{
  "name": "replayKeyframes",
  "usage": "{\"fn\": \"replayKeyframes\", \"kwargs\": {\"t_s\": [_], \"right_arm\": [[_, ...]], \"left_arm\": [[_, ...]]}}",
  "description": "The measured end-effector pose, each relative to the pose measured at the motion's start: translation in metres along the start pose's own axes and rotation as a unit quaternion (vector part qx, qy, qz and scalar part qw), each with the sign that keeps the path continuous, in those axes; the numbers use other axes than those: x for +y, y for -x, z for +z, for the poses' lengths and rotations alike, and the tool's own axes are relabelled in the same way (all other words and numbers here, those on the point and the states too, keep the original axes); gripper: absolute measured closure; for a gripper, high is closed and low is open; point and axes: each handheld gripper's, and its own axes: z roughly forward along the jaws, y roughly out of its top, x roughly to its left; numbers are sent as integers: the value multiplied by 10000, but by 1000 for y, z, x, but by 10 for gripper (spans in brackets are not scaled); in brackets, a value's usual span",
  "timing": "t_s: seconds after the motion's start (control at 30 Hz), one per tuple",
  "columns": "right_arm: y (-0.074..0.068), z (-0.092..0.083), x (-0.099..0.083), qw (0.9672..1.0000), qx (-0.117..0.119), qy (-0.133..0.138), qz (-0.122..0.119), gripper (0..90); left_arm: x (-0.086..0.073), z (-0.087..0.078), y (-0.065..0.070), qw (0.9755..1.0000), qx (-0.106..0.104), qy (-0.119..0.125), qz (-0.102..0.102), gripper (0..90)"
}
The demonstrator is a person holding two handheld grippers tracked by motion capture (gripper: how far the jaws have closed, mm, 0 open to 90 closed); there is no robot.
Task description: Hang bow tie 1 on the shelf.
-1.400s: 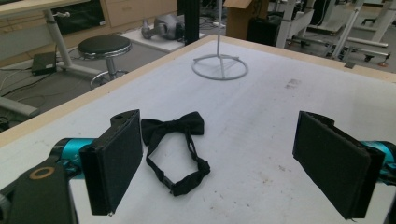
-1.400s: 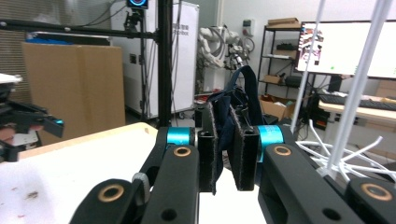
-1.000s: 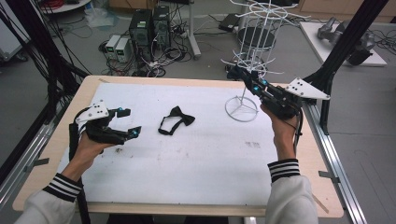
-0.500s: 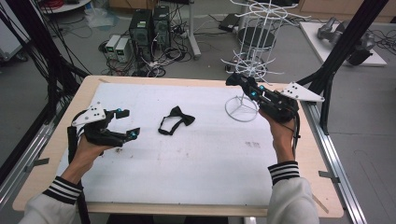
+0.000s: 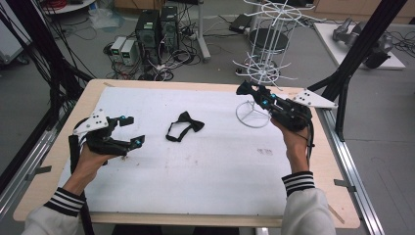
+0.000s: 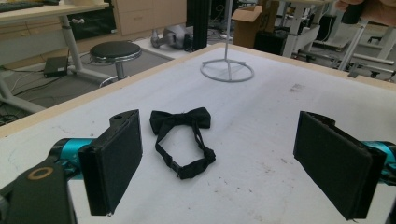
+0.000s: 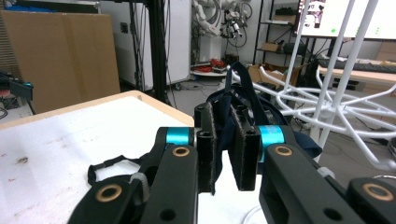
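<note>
Right gripper view has the right gripper (image 7: 223, 148) with its jaws clamped on a dark navy bow tie (image 7: 236, 100), held up beside the white wire rack (image 7: 327, 100) at the far right of the bench (image 5: 205, 171). The cloth bunches between the pads and a strap trails loose, so it could snag on the wrong prong or slip free if the jaws part before a loop sits over a hook. A push on the light rack might also tip it. At the near left, the left gripper (image 6: 233, 154) hovers, jaws wide apart, facing a black bow tie (image 6: 182, 137) lying flat mid-bench; its thin strap may be hard to pinch.
</note>
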Motion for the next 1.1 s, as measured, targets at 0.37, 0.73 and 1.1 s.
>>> {"fn": "replayKeyframes", "kwargs": {"t_s": [0.37,0.73,1.1], "right_arm": [[3,1,-15,9997,-73,-169,133,824],[9,3,-27,9987,-140,-237,436,819],[16,9,-46,9970,-166,-318,691,817]], "left_arm": [[0,0,1,10000,5,-17,-14,159],[-1,-10,6,9993,157,329,-132,160],[-8,-29,-1,9977,354,508,-271,160]]}}
